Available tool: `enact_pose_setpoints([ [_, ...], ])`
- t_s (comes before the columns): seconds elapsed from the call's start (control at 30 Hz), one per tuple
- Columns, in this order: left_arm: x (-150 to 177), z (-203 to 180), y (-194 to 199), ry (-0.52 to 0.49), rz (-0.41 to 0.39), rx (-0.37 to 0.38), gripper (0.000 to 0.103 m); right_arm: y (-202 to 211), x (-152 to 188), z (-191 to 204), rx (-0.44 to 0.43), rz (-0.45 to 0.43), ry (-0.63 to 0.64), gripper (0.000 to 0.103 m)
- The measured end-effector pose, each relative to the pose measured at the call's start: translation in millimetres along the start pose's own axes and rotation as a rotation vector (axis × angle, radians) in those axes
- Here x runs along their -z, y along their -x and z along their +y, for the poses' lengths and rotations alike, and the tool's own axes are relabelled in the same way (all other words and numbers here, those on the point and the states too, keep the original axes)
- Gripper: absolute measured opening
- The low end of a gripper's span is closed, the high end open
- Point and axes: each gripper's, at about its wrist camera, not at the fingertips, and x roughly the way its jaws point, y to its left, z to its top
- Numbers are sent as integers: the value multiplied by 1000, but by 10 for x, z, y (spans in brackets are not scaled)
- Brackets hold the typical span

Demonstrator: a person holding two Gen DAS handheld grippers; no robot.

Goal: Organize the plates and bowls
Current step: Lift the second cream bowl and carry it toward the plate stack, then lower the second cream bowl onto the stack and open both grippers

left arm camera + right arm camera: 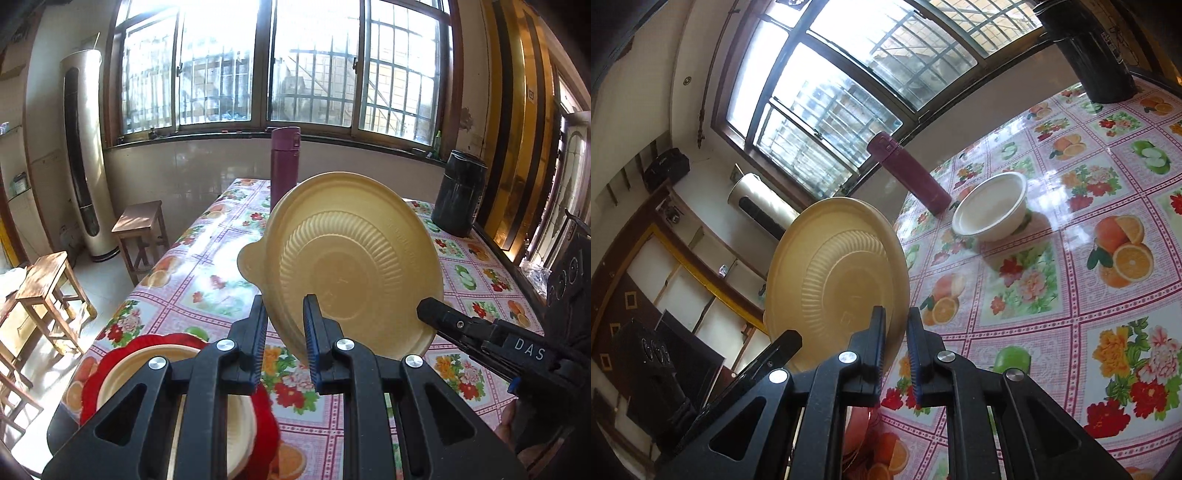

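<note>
Plate [343, 266] edge between both grippers' jaws

The yellow plate [343, 258] looked like matt plastic with ridges. The tablecloth [1071, 258] was shiny and smooth. The stools [48, 284] were wood. The grippers' pads [311, 332] looked ribbed.

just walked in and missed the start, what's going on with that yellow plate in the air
A person with a handheld gripper in each hand is sorting dishes on a floral-cloth table. The right gripper pinches the rim of a tan ridged plate, holding it tilted on edge above the table. The left gripper has its fingers either side of the same plate's lower edge; whether it is clamped is unclear. Below sit a tan dish on a red plate. A white bowl waits near a purple flask.
</note>
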Motion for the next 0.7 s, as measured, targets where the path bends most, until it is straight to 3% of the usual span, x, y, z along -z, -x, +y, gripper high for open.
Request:
enact_pose_setpoints([
  [0.4,462,854,260,74,42,-129,17,-558,603,695,-56,194,149,14],
  [0.7,722,1089,247,114,111,-140,18,-784,956,884,-1,285,252,15],
])
